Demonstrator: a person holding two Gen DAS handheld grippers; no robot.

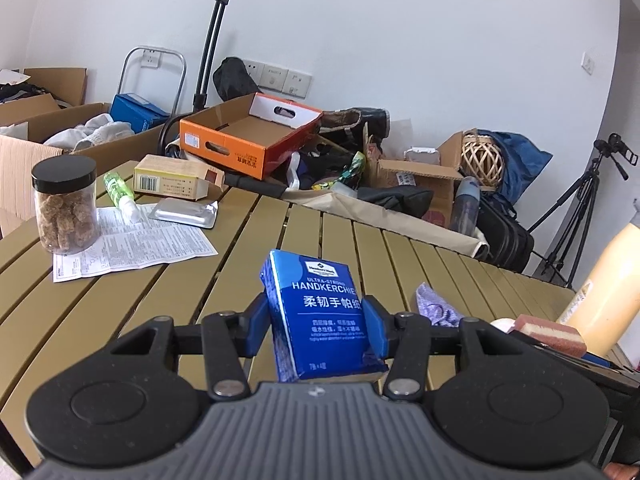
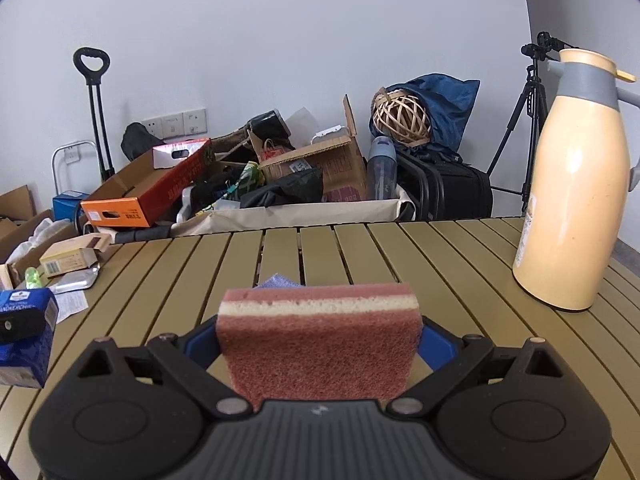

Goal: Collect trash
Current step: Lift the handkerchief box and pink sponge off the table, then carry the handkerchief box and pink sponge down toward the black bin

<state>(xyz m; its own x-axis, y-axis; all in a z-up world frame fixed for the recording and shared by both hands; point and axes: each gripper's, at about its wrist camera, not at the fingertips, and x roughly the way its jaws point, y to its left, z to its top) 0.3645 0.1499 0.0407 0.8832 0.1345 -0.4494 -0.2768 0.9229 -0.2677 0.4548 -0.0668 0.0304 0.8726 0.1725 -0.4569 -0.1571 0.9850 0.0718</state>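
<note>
My left gripper (image 1: 318, 322) is shut on a blue handkerchief tissue pack (image 1: 320, 316), held above the slatted table (image 1: 160, 292). The pack also shows at the left edge of the right wrist view (image 2: 26, 340). My right gripper (image 2: 320, 344) is shut on a pink and cream sponge (image 2: 320, 340), held above the table; the sponge also shows in the left wrist view (image 1: 550, 332). A crumpled purple cloth (image 1: 434, 308) lies on the table between the two grippers; its tip peeks out behind the sponge (image 2: 278, 281).
On the table's left are a jar of snacks (image 1: 66, 208), a printed leaflet (image 1: 136, 244), a foil blister pack (image 1: 186, 212), a green bottle (image 1: 118, 194) and a small carton (image 1: 176, 178). A cream thermos jug (image 2: 576, 180) stands at the right. Boxes and bags fill the floor behind the table.
</note>
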